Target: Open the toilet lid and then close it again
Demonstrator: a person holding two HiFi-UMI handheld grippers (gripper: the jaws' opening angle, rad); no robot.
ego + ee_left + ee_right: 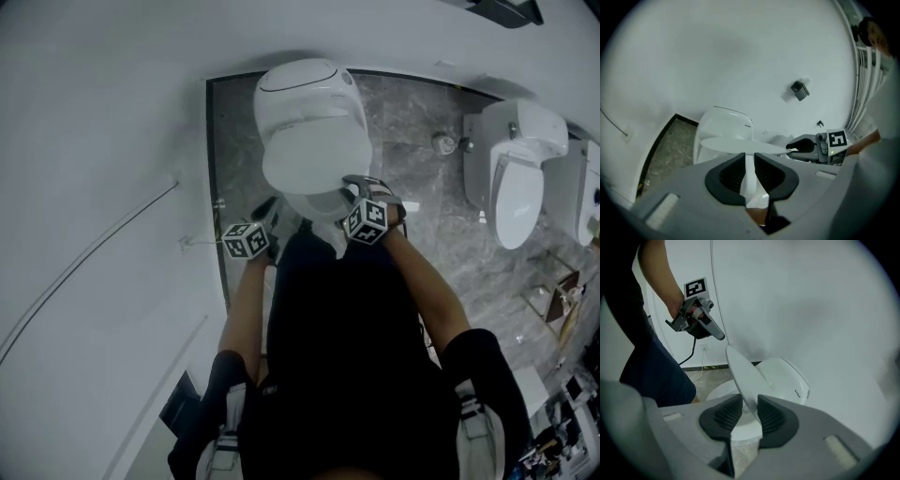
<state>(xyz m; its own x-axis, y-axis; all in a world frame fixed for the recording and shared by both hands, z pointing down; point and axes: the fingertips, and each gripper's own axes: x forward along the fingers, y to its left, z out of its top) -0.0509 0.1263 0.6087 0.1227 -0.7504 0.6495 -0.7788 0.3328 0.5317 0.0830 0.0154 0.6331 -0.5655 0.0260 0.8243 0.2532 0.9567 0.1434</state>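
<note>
The white toilet [305,89] stands against the wall, and its lid [314,155] is raised partway off the seat. My left gripper [274,214] holds the lid's front edge from the left and my right gripper [354,186] holds it from the right. In the left gripper view the lid [740,144] runs edge-on and level, its rim pinched in the left gripper [749,174]; the right gripper [797,149] bites the far side. In the right gripper view the tilted lid [743,371] sits pressed between the pads of the right gripper [749,414], with the left gripper [717,336] beyond.
A second white fixture [516,178] stands to the right on the dark marble floor [422,159], near a floor drain [443,142]. A cable [94,248] runs along the white wall at the left. The person's dark-clothed body fills the lower middle of the head view.
</note>
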